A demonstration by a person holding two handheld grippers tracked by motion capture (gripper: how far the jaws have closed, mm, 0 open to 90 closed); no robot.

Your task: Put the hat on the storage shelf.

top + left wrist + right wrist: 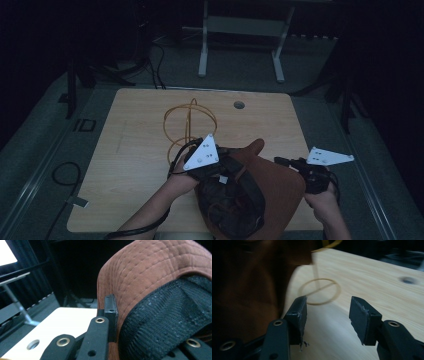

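Your left gripper [220, 167] clamps the brown cap [150, 282] w/ mesh lining, held above table [135, 150] near edge. Right gripper [325, 320] is open, empty, beside it. Wire stand [189, 125] behind bare; hanging likely left.

1. The room around me was dim, its far side nearly black.
2. My pale wooden bench [140, 150] had a round cable hole [239, 104] near its far edge.
3. Grey floor [45, 130] surrounded it.
4. A white-legged metal stand [240, 30] stood beyond.
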